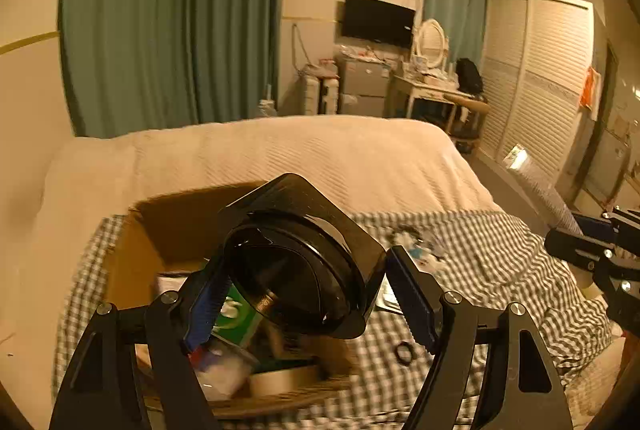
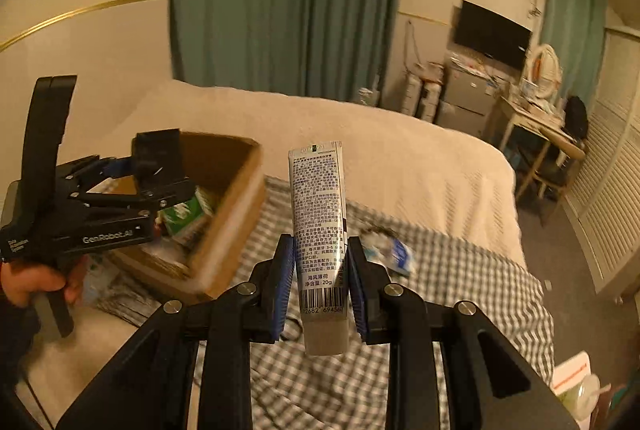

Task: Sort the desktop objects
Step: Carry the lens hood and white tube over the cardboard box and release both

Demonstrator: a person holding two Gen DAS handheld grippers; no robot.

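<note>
Silver-grey and printed with small text, the toothpaste tube stands upright between the right tongs, its long axis running straight up the right wrist view. The crimped flat end points up and away from the camera; the pale cap end points down toward it, hanging just below the blue pads. Both pads press the tube's lower half from either side, so the right tongs are narrowed onto it, above the grey checked blanket on the bed.

Glossy black, the square-rimmed dish sits tilted in the left tongs, its hollow side turned toward the camera and its upper corner pointing up and away. The left blue pad lies against one edge and the right pad touches the opposite corner, so the left tongs hold it at a wide spread. It hangs over the open cardboard box, which rests on the checked blanket and contains a green pack and a white roll. A small black ring lies on the blanket just right of the box. In the right wrist view the box sits left of the tube, well apart.
</note>
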